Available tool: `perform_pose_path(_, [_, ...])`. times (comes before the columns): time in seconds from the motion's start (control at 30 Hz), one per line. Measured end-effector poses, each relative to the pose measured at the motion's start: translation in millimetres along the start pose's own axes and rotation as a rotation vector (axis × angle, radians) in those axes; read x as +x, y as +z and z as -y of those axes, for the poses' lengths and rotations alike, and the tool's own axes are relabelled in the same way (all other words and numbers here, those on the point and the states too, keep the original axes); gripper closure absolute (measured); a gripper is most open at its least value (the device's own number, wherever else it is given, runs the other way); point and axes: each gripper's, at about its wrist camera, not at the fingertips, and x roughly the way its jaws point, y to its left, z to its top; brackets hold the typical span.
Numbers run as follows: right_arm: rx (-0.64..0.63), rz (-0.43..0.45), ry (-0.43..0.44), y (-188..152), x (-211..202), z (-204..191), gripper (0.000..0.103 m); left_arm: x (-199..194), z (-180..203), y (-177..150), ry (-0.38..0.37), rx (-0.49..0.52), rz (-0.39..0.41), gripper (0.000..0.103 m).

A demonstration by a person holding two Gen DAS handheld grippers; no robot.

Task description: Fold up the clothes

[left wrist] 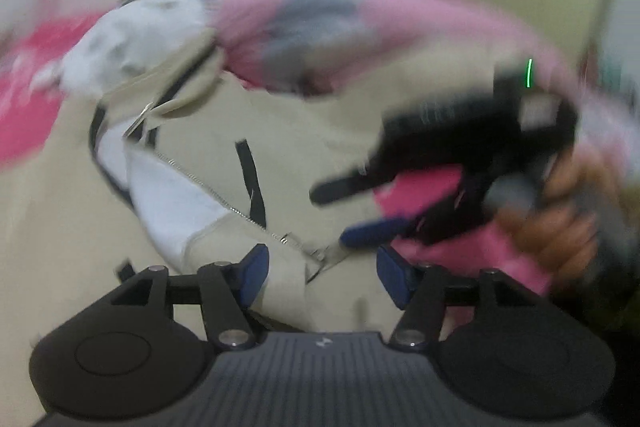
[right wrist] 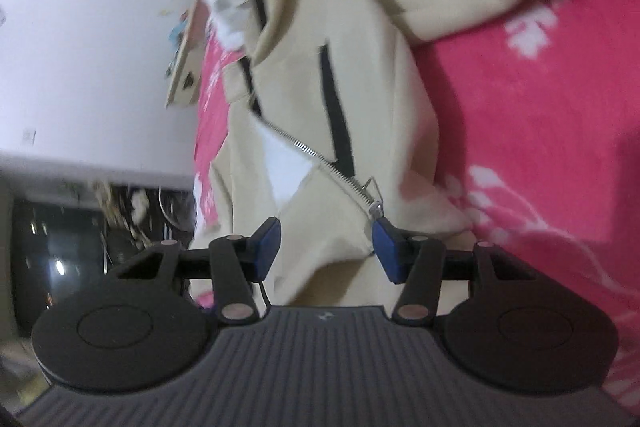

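Both tools stand with jaws apart, gripping nothing: the left tool [left wrist: 322, 277] and right tool [right wrist: 326, 247] hover over the beige zip jacket [right wrist: 360, 99], pink bedspread [right wrist: 540, 107] at three o'clock.

The jacket [right wrist: 360, 75] is lying on the bedspread [right wrist: 540, 107], its zipper [right wrist: 320, 155] running diagonally across the front, a pile of clothes [left wrist: 304, 27] sitting beyond it.

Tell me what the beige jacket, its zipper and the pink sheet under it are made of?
The beige jacket looks like soft matte cloth, since it creases and folds. Its zipper seems to be metal: the teeth shine silvery. The pink sheet looks like thin printed fabric with white patterns. The exact fibres cannot be told.
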Motion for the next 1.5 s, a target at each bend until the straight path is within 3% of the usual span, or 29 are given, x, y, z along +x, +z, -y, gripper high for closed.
perform_pose_path(0.07, [0.011,0.012,0.002,-3,-2,1,0.053,26,18,4,0.077,0.171,-0.086,0.044])
perform_pose_path(0.17, [0.007,0.024,0.005,-6,-1,5,0.053,57,32,0,0.130,0.324,-0.179,0.048])
perform_pose_path(0.27, [-0.008,0.029,-0.006,-11,-12,10,0.053,61,27,-2,0.179,0.301,-0.178,0.079])
perform_pose_path(0.33, [-0.008,0.036,-0.008,-15,-21,13,0.052,45,7,0,0.169,0.142,-0.111,0.084])
perform_pose_path(0.4, [0.014,0.050,0.022,-20,-34,20,0.051,20,-24,-2,0.116,-0.126,-0.009,0.092])
perform_pose_path(0.5, [0.080,0.039,0.073,-29,-38,31,0.051,-12,-80,-30,0.024,-0.615,0.113,0.086])
perform_pose_path(0.57, [0.116,0.015,0.087,-37,-35,35,0.051,-22,-104,-53,0.028,-0.809,0.132,0.082])
perform_pose_path(0.7, [0.115,-0.039,0.057,-48,-26,36,0.051,-40,-118,-90,0.070,-0.939,0.139,0.077])
perform_pose_path(0.73, [0.124,-0.041,0.052,-49,-26,38,0.051,-43,-119,-94,0.066,-0.944,0.152,0.073])
perform_pose_path(0.77, [0.138,-0.039,0.049,-51,-26,39,0.051,-48,-116,-97,0.066,-0.937,0.165,0.059])
perform_pose_path(0.8, [0.156,-0.038,0.049,-52,-25,41,0.051,-53,-112,-98,0.068,-0.924,0.172,0.044])
perform_pose_path(0.97, [0.252,-0.047,0.037,-59,-20,52,0.051,-56,-97,-81,0.061,-0.792,0.179,0.031])
perform_pose_path(1.13, [0.309,-0.010,-0.004,-66,-22,61,0.051,-48,-56,-42,0.108,-0.448,0.163,0.027])
perform_pose_path(1.2, [0.317,0.012,-0.010,-65,-19,63,0.051,-40,-28,-29,0.140,-0.249,0.141,0.026])
perform_pose_path(1.3, [0.326,0.024,-0.014,-62,-16,63,0.051,-11,13,-17,0.217,0.081,0.054,0.024])
perform_pose_path(1.4, [0.322,0.029,-0.016,-62,-15,62,0.051,27,41,-18,0.275,0.339,-0.029,0.025])
perform_pose_path(1.47, [0.313,0.030,-0.017,-65,-17,61,0.052,48,46,-22,0.300,0.431,-0.085,0.026])
perform_pose_path(1.5, [0.308,0.031,-0.017,-66,-18,61,0.052,51,43,-19,0.306,0.427,-0.085,0.026])
